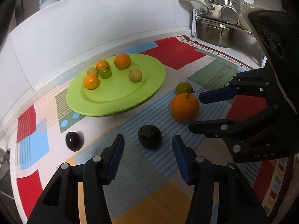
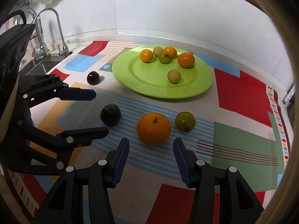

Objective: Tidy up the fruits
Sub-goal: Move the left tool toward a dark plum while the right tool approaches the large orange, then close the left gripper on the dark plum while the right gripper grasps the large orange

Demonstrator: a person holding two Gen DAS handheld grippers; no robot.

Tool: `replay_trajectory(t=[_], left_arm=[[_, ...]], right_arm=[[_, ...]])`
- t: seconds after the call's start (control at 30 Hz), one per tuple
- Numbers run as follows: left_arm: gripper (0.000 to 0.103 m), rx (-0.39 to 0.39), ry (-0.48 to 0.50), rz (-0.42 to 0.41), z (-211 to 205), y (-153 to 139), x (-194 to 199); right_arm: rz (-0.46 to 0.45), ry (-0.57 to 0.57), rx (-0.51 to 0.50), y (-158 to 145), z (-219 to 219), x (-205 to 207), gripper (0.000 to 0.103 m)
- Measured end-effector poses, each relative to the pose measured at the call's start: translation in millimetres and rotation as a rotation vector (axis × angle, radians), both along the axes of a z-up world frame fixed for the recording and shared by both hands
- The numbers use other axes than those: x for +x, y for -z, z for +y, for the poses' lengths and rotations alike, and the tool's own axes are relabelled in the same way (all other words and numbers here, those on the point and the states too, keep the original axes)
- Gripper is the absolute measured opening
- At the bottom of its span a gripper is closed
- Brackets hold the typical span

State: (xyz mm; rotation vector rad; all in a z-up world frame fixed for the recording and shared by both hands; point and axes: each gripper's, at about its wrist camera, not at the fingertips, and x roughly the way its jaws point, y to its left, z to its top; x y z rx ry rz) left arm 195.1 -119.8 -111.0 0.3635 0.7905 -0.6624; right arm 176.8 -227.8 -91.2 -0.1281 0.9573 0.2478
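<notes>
On the green plate point(image 2: 196, 87) sit six small fruits point(image 2: 174, 76).

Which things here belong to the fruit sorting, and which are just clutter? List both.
Job: plate, orange, green fruit, dark fruit, plum, left gripper, right gripper.
Clutter: pots, tap, mat.

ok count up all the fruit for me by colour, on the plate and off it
Orange: 4, three on the green plate and the big orange on the cloth
Green: 2, one on the plate, one green fruit off it
Pale yellowish: 2, both on the plate
Dark: 2, plum and dark fruit, off it
Total: 10
</notes>
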Motion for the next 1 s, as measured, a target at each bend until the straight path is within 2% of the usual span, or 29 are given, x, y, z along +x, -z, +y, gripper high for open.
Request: replay_trajectory(t=[0.3,0.43,0.57,1.0], left_arm=[[0.038,-0.044,-0.017,0.075,-1.2,7.6,14.5],[0.035,-0.056,-0.022,0.097,-2.5,8.4,18.5],[0.030,-0.059,-0.035,0.101,-3.5,7.2,21.1],[0.030,-0.081,-0.080,0.107,-0.8,-1.8,17.2]], right_arm=[[0.013,0.021,0.042,4.4,-5.5,13.3,0.050],[0.019,0.020,0.062,6.1,-5.2,18.5,0.049],[0.028,0.030,0.078,8.9,-6.7,22.1,0.042],[0.010,0.054,0.097,4.0,-8.0,16.6,0.042]])
